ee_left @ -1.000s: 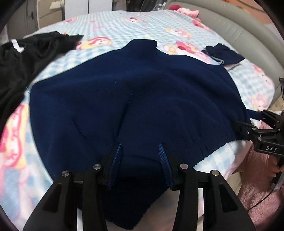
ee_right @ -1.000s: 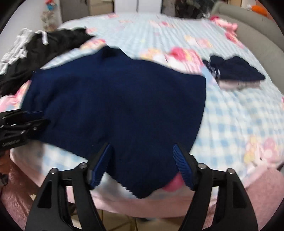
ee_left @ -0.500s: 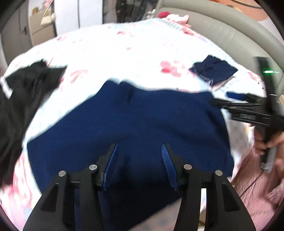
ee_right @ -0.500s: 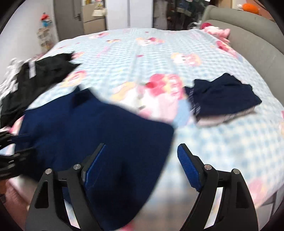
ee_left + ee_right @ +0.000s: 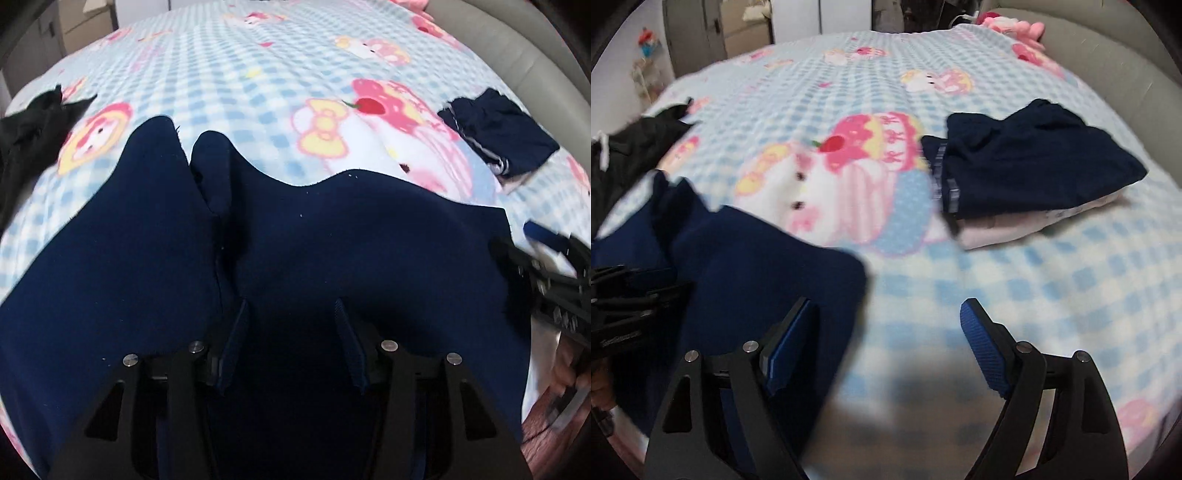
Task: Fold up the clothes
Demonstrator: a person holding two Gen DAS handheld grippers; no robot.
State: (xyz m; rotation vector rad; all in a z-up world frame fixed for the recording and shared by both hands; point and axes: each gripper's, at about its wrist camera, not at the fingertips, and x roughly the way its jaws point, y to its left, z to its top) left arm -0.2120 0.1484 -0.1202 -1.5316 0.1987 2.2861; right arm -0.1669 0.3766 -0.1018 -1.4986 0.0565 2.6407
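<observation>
Navy sweater point(image 5: 332, 236), folded, on bed

**A Bed With a Cartoon Blanket**

The bed point(image 5: 1015, 295) fills most of both views. Its blanket point(image 5: 229, 66) has light blue and white squares, with pink and yellow cartoon pictures on it. One big picture shows a red cherry point(image 5: 833, 143) on a pink cake. A padded grey headboard point(image 5: 517, 51) curves along the upper right of the left view. A pink soft toy point(image 5: 1012, 26) lies at the top of the bed, upper right in the right view. In that same view, a grey door point(image 5: 694, 37) and white cupboard doors point(image 5: 842, 16) stand along the top edge. A small colourful thing point(image 5: 649, 40) sits at the upper left, too blurry to tell.
</observation>
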